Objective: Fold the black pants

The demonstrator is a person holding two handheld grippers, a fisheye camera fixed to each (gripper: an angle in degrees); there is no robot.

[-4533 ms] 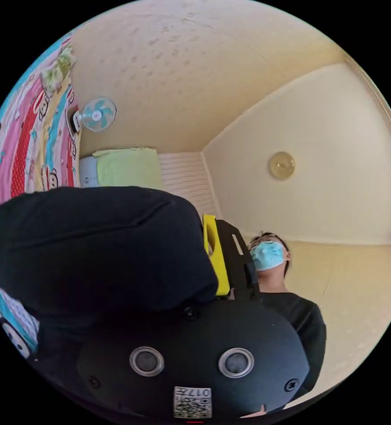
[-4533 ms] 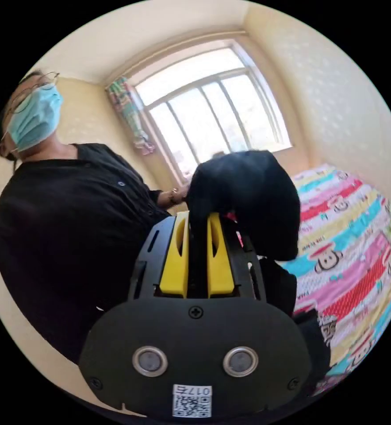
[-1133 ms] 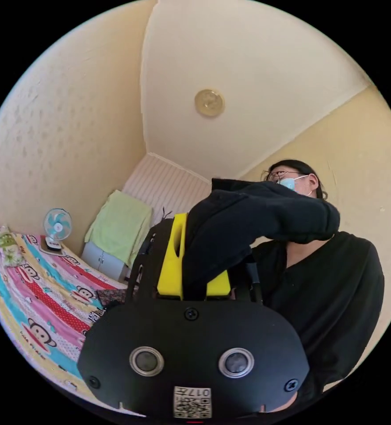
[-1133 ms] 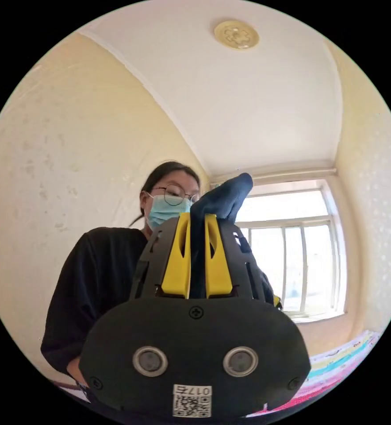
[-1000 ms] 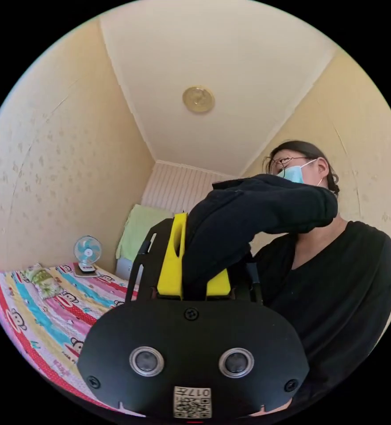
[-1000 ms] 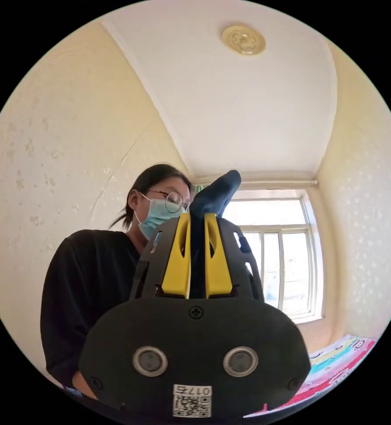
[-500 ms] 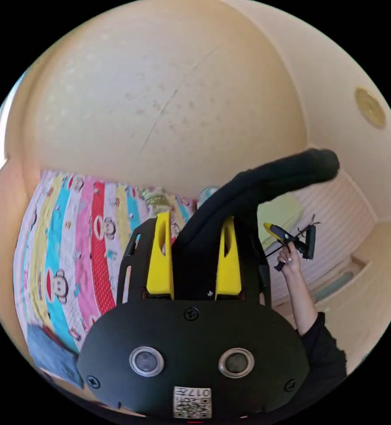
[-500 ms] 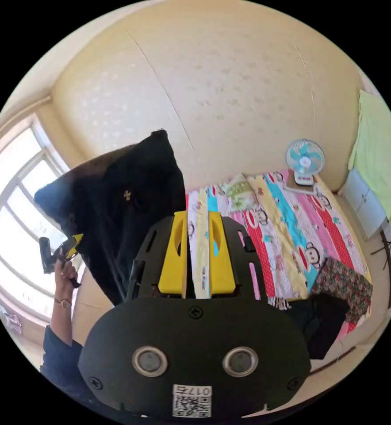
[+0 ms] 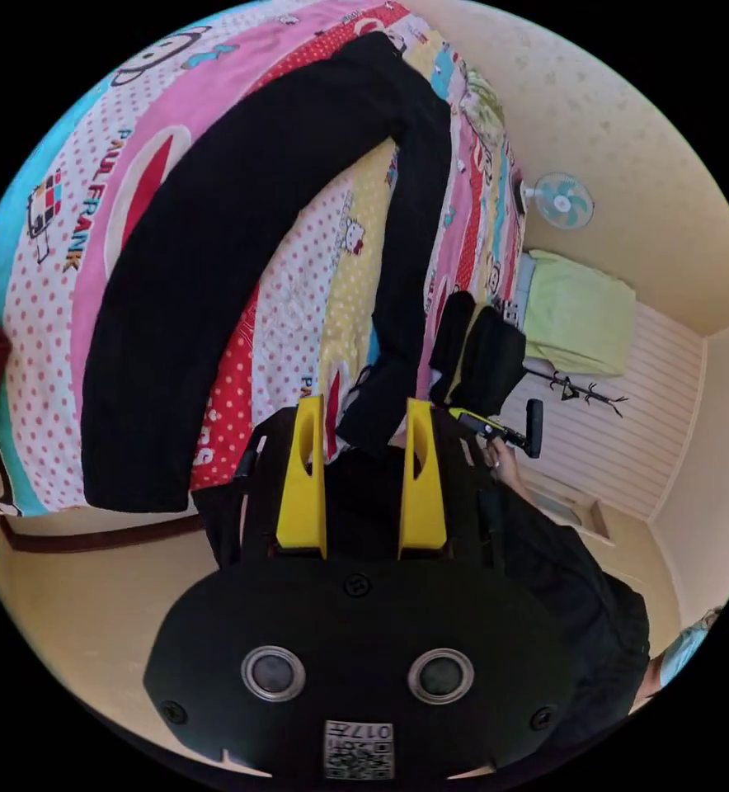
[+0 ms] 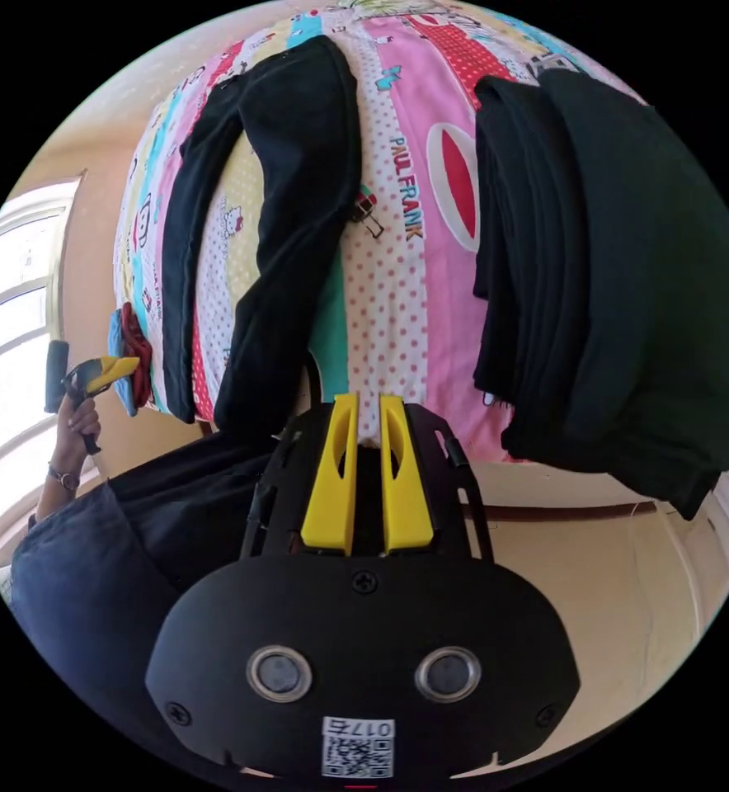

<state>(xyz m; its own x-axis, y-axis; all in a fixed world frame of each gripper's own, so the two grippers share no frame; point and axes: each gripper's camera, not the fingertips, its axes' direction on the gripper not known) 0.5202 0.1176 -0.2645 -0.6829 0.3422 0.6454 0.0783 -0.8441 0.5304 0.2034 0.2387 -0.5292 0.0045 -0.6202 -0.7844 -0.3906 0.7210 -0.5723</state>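
The black pants (image 9: 216,247) lie spread on the cartoon-striped bedspread (image 9: 298,313) in an upside-down V, both legs running toward the bed's near edge. In the left gripper view, my left gripper (image 9: 363,412) hangs open above that edge, and one leg end lies just past its tips, untouched. The right gripper view shows the pants (image 10: 298,206) left of my right gripper (image 10: 369,404), whose jaws stand a narrow slit apart with nothing between them. A hand holds each gripper: the right gripper (image 9: 496,425) and the left gripper (image 10: 92,371) also show in the opposite views.
A stack of folded black clothes (image 10: 612,289) sits on the bed at the right, also seen in the left gripper view (image 9: 480,355). Red and blue cloth (image 10: 129,363) lies at the left bed edge. A fan (image 9: 564,200) and a green-covered cabinet (image 9: 579,313) stand beyond. The person's dark sleeve (image 9: 562,594) is close by.
The pants were held up in both grippers a second ago. The right gripper let go first, then the left, and the pants now lie on the bed. Both cameras swung down toward the bed.
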